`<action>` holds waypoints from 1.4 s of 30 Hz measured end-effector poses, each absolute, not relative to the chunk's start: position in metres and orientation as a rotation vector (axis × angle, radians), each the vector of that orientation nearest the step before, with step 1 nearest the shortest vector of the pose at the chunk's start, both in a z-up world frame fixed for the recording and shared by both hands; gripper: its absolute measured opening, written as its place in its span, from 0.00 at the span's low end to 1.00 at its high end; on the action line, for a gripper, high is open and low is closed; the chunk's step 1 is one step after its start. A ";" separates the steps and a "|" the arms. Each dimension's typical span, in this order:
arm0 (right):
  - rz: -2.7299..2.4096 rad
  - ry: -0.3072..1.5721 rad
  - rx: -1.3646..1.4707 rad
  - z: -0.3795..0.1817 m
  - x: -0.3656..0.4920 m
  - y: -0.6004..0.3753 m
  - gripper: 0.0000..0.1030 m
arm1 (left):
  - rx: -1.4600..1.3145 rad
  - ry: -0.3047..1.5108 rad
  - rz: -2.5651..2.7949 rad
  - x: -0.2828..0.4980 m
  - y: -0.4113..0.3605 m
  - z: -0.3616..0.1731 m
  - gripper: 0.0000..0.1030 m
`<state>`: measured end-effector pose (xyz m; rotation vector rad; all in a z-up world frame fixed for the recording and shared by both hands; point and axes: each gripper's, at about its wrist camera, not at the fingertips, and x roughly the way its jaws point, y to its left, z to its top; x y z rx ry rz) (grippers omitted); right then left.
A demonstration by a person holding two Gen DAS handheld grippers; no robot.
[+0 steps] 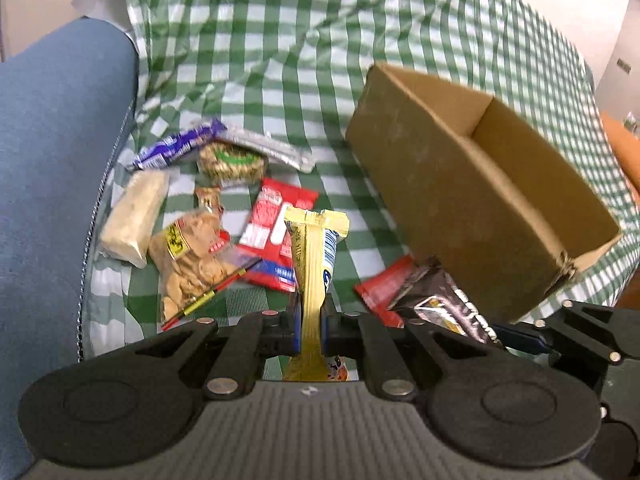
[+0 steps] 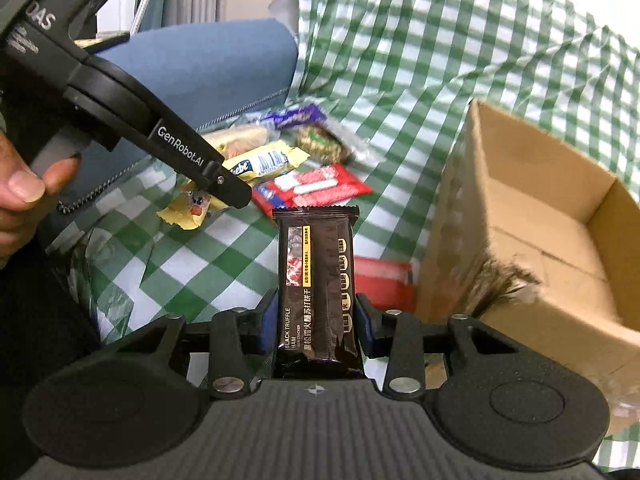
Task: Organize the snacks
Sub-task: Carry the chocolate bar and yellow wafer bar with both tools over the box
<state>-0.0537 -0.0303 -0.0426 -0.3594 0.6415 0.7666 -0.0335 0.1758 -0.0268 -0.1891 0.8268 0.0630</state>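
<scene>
With the cardboard box [image 2: 552,240] at two o'clock, the left gripper [image 1: 311,320] pinches a light, crinkly yellow wafer packet [image 1: 316,264] edgewise while the right gripper [image 2: 316,320] clamps a slippery black cracker pack [image 2: 316,280] mid-body.

A green-checked cloth [image 1: 280,40] carries a cardboard box [image 1: 460,200] and a scatter of snack packets [image 1: 200,220].

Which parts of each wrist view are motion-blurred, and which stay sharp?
Left wrist view: the cardboard box and the loose snacks on the checked cloth are smeared; the left tongs and the yellow wrapper they grip stay crisp. Right wrist view: the box's near corner streaks, while the black truffle cracker pack in the right tongs reads sharply. Both views bow at the edges.
</scene>
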 end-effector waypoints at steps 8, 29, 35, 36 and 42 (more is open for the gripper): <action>0.750 0.526 -0.248 -0.005 -0.051 -0.060 0.40 | -0.219 0.745 0.072 -0.041 0.178 -0.012 0.09; 0.569 0.341 -0.070 0.069 0.065 -0.150 0.40 | -0.127 0.566 0.050 -0.022 0.115 0.055 0.09; 0.472 0.369 -0.012 0.051 0.094 -0.180 0.40 | -0.044 0.464 0.019 -0.022 0.085 0.065 0.09; 0.456 0.395 -0.018 0.045 0.096 -0.182 0.40 | -0.035 0.451 0.019 -0.021 0.081 0.066 0.09; 0.423 0.383 -0.041 0.038 0.098 -0.189 0.40 | -0.005 0.425 -0.014 -0.005 0.057 0.066 0.09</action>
